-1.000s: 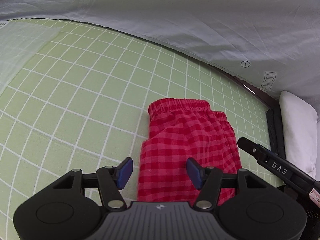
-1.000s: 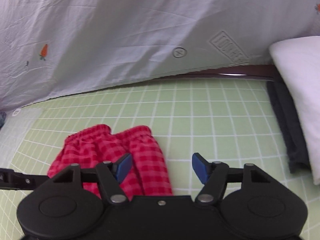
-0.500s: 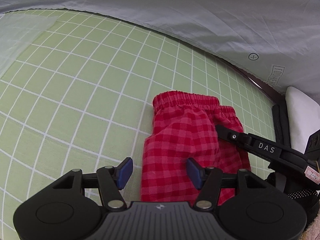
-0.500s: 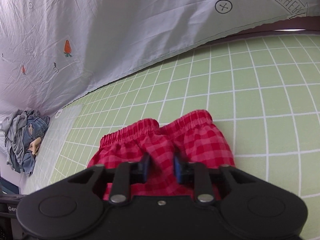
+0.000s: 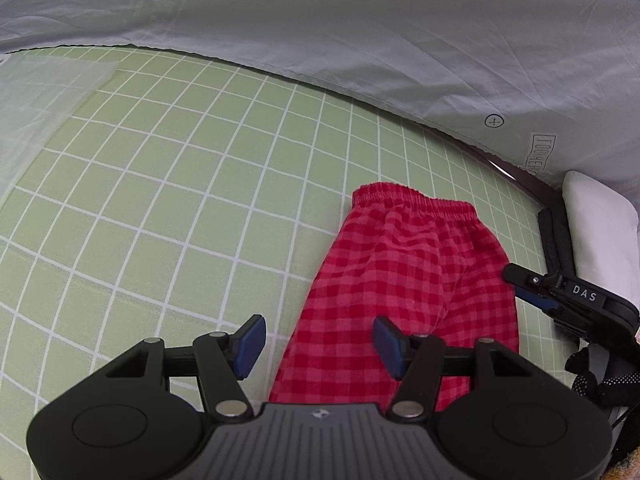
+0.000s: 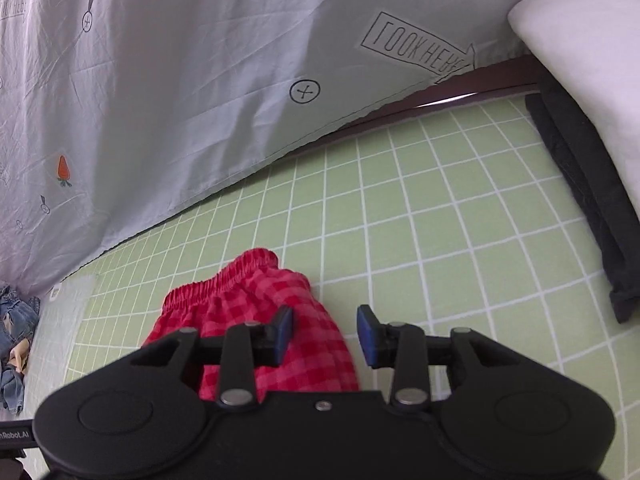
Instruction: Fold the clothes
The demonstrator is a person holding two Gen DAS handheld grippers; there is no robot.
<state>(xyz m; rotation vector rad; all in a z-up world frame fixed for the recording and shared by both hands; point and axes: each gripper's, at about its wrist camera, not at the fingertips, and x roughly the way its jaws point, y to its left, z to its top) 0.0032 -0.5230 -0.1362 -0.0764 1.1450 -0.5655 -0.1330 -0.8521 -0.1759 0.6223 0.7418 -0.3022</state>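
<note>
- Far left of the right gripper's [image 6: 324,334] fingers, a heap of denim clothes [image 6: 14,344] lies off the edge of the green grid mat [image 5: 168,208]. I take these as garments yet to be folded, though little of the heap shows.
- The left gripper [image 5: 318,346] has its blue pads wide apart and grips nothing. Its left pad sits over bare mat, its right pad over the cloth.
- The red checked shorts [image 5: 404,280] lie flat on the mat, reaching ahead of the left gripper's fingers, waistband at the far end. They look narrow, as if already folded lengthwise once. A crosswise fold, I judge, remains.
- In the right wrist view the shorts lie ahead and to the left of the fingers. The left pad hangs over the cloth's right edge, the right pad over mat.
- The right gripper's pads are also apart, nothing between them.
- Right of both grippers, a dark folded cloth [image 6: 580,200] and a white pillow [image 6: 592,60] lie at the mat's edge, apart from the shorts.
</note>
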